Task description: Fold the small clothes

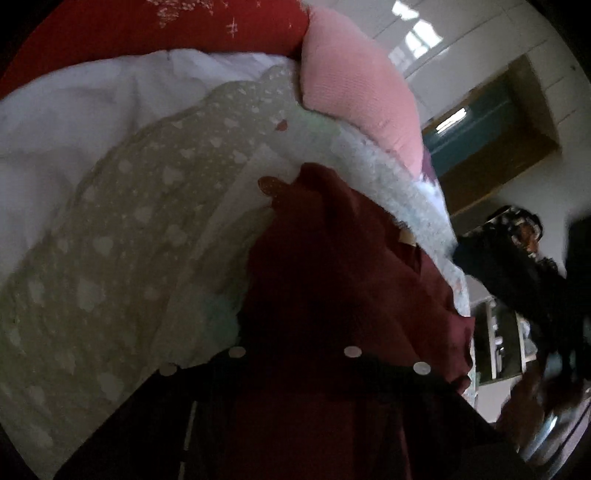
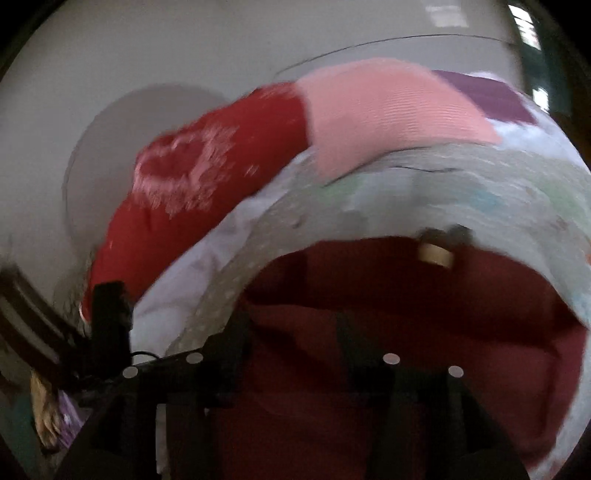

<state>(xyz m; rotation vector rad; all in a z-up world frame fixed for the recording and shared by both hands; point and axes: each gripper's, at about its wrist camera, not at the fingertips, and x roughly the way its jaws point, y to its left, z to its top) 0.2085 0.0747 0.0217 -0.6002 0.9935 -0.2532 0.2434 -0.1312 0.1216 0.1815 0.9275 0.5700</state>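
Right gripper (image 2: 295, 332): fingers spread apart over the near edge of the maroon garment (image 2: 406, 295), nothing pinched, probably freed for a fresh hold. Left gripper (image 1: 295, 373): lost in dark folds of the same garment, bunched and raised just ahead; clamped or not, cannot tell. Garment spread on the pale dotted quilt (image 1: 129, 221), tan neck label (image 2: 436, 254) at its far edge. Pink cloth (image 1: 351, 92) and red cloth (image 1: 129, 29) farther off, likely kept aside to leave folding room.
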